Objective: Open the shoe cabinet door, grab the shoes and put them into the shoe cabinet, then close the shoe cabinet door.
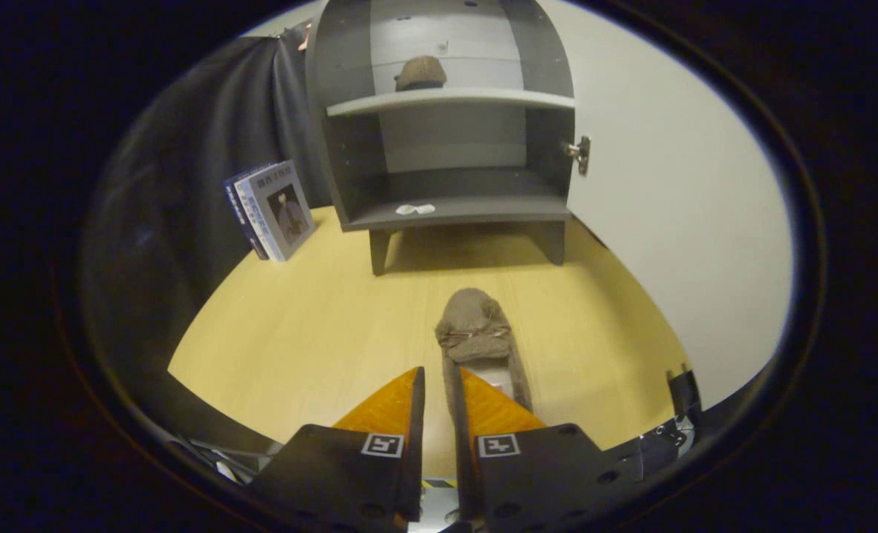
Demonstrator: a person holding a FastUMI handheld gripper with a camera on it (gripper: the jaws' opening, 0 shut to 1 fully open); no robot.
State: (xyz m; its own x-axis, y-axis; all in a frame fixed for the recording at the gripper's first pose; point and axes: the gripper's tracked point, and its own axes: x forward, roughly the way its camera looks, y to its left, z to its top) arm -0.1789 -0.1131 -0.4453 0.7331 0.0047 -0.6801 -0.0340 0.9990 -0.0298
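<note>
in the gripper view, the gripper (439, 385) points across a pale wooden tabletop (298, 333) toward a grey shoe cabinet (446, 148) that stands at the far end on short legs. its jaws are drawn close together with a narrow gap left between them, and the left side wall of a brown slipper-like shoe (476, 333) sits in that gap, so the jaws look to be pinching the shoe's edge near its heel, though full contact on both sides is hard to confirm. the shoe lies flat on the tabletop, toe pointing toward the cabinet, its front part reaching out ahead of the fingertips. the cabinet door (676, 207) is swung wide open to the right, with a metal hinge (580, 154) showing on the cabinet's right wall. a second brown shoe (420, 72) rests on the upper shelf (450, 98). a small white scrap (415, 209) lies on the lower shelf near its front edge. two books (272, 209) stand leaning against the dark cloth, just left of the cabinet.
</note>
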